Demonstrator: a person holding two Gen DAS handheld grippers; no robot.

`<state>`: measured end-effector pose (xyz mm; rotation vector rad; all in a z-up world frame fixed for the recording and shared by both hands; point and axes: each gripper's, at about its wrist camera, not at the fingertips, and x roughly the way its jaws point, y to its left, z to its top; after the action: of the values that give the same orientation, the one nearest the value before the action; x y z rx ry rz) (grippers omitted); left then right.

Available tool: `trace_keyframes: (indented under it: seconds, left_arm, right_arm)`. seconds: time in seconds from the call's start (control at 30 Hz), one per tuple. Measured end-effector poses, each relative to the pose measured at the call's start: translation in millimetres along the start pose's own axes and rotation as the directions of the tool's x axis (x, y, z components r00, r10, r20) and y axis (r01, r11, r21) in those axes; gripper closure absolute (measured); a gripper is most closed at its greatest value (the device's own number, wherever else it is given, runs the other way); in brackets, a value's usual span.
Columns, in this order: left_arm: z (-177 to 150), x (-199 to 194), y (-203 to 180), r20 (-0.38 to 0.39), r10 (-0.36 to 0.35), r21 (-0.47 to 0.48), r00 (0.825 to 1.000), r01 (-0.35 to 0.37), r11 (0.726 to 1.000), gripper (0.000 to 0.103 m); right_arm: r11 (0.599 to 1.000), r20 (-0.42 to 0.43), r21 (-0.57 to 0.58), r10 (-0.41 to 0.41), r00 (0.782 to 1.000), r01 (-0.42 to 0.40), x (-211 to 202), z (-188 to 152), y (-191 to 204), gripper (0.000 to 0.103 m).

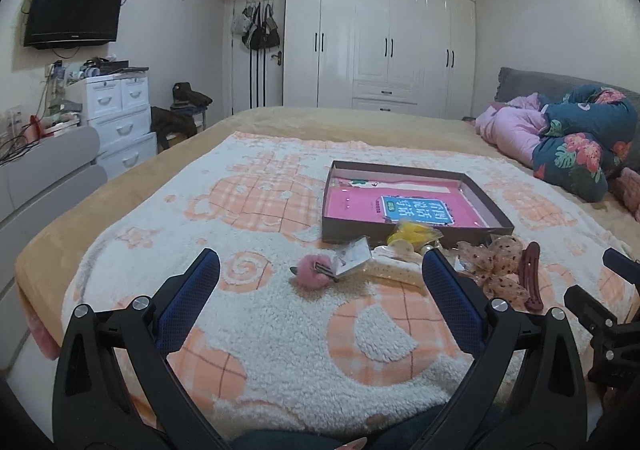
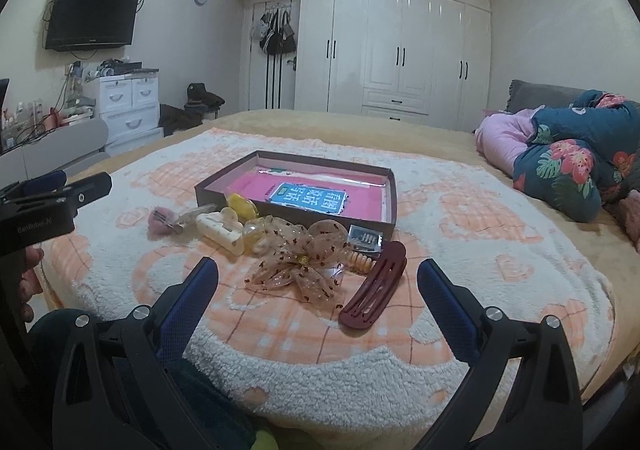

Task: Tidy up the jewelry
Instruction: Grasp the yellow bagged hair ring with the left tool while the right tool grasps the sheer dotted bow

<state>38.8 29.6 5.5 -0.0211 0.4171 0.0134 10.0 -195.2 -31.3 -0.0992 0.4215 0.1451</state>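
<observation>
A shallow brown box point(image 1: 496, 210) point(image 2: 394, 190) with a pink lining lies open on the blanket. Hair accessories lie in front of it: a pink pompom clip point(image 1: 314, 270) point(image 2: 160, 222), a cream claw clip point(image 1: 394, 270) point(image 2: 220, 230), a yellow piece point(image 1: 412, 234) point(image 2: 242, 206), a dotted sheer bow point(image 1: 496, 266) point(image 2: 300, 262), a dark red hair clip point(image 1: 530, 274) point(image 2: 374, 288) and a small silver packet point(image 2: 364, 240). My left gripper point(image 1: 320, 262) is open and empty, just short of the pompom. My right gripper point(image 2: 318, 270) is open and empty, near the bow.
A cream and orange fleece blanket point(image 1: 280, 330) point(image 2: 480, 250) covers the bed. Rolled floral and pink bedding point(image 1: 568, 146) point(image 2: 560, 162) lies at the right. White drawers point(image 1: 120, 118) stand at the left, wardrobes point(image 1: 380, 30) behind.
</observation>
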Motion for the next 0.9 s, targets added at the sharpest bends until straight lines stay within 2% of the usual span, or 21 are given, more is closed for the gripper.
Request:
trace_keyframes:
  seconds: [0.2, 0.27, 0.37, 0.47, 0.9]
  left_arm:
    - [10, 25, -6, -0.042, -0.042, 0.024, 0.998, 0.043, 0.999, 0.011]
    - [15, 35, -8, -0.049, -0.089, 0.026, 0.995, 0.090, 0.996, 0.011]
    - [21, 51, -16, -0.057, -0.119, 0.052, 0.991, 0.122, 0.991, 0.011]
    - [24, 69, -26, -0.095, -0.115, 0.083, 0.989, 0.123, 0.989, 0.011]
    - [25, 135, -55, -0.257, -0.230, 0.137, 0.939, 0.271, 0.953, 0.013]
  right_arm:
    - [1.000, -0.045, 0.002, 0.016, 0.999, -0.016, 25, 2, -3, 0.006]
    - [1.000, -0.061, 0.008, 0.026, 0.998, -0.026, 33, 3, -4, 0.006]
    - [0.999, -0.080, -0.011, 0.033, 0.996, -0.034, 45, 3, -2, 0.006]
    - [0.999, -0.106, -0.014, 0.046, 0.993, -0.047, 58, 3, -1, 0.006]
    - [0.995, -0.172, 0.043, 0.101, 0.980, -0.095, 106, 3, -5, 0.006]
